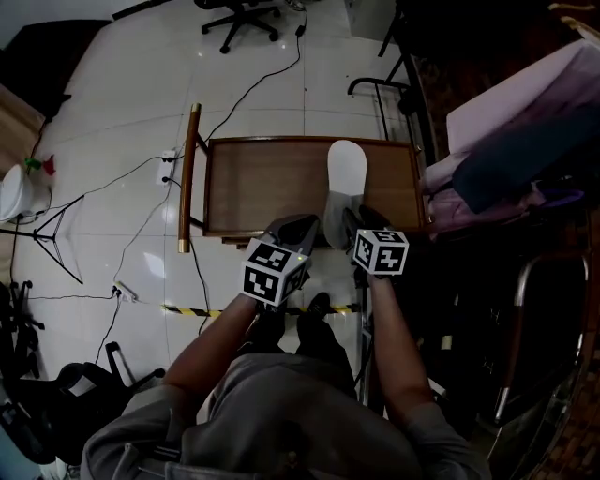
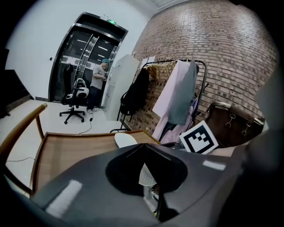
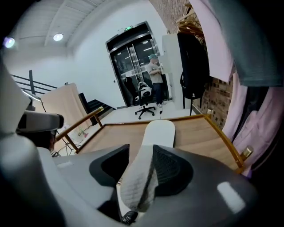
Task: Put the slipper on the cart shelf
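Note:
A white slipper (image 1: pixel 347 169) lies lengthwise on the wooden cart shelf (image 1: pixel 262 183), toe pointing away from me and heel over the near edge. My right gripper (image 1: pixel 345 223) stands at that heel. In the right gripper view the slipper (image 3: pixel 159 133) runs back between the jaws of the right gripper (image 3: pixel 141 153); its heel leans on the right jaw, and a dark gap shows at the left jaw, so the grip is open. My left gripper (image 1: pixel 298 228) hovers just left of the heel. The jaws of the left gripper (image 2: pixel 142 146) meet at the tip, with the slipper's toe (image 2: pixel 125 139) beyond.
A clothes rack (image 1: pixel 525 141) with hanging garments crowds the cart's right side. The cart handle (image 1: pixel 188 178) is on the left. Cables and a power strip (image 1: pixel 169 167) lie on the white floor, a tripod (image 1: pixel 52 234) at left, an office chair (image 1: pixel 242 19) far ahead.

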